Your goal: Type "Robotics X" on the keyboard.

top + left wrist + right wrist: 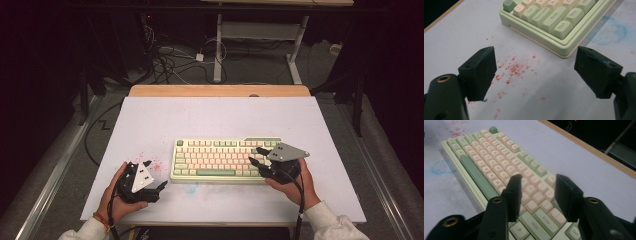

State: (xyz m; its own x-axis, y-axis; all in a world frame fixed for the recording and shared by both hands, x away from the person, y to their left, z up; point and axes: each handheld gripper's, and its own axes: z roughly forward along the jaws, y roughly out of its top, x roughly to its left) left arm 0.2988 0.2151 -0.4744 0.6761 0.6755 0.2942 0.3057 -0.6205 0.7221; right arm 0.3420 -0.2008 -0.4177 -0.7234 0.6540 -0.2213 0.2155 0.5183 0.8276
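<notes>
One keyboard, green and cream, lies on the white table in my high view, with two grippers near it. My left gripper sits apart from the keyboard's left end, jaws spread and empty. My right gripper hovers over the keyboard's right end, jaws parted, holding nothing.

My left gripper view: two black jaws stand wide apart around bare table and a patch of red specks. The keyboard's corner lies just ahead, beyond the jaws.

My right gripper view: two jaws, moderately parted and empty, sit directly above the cream keys; the Enter key lies just below them.
</notes>
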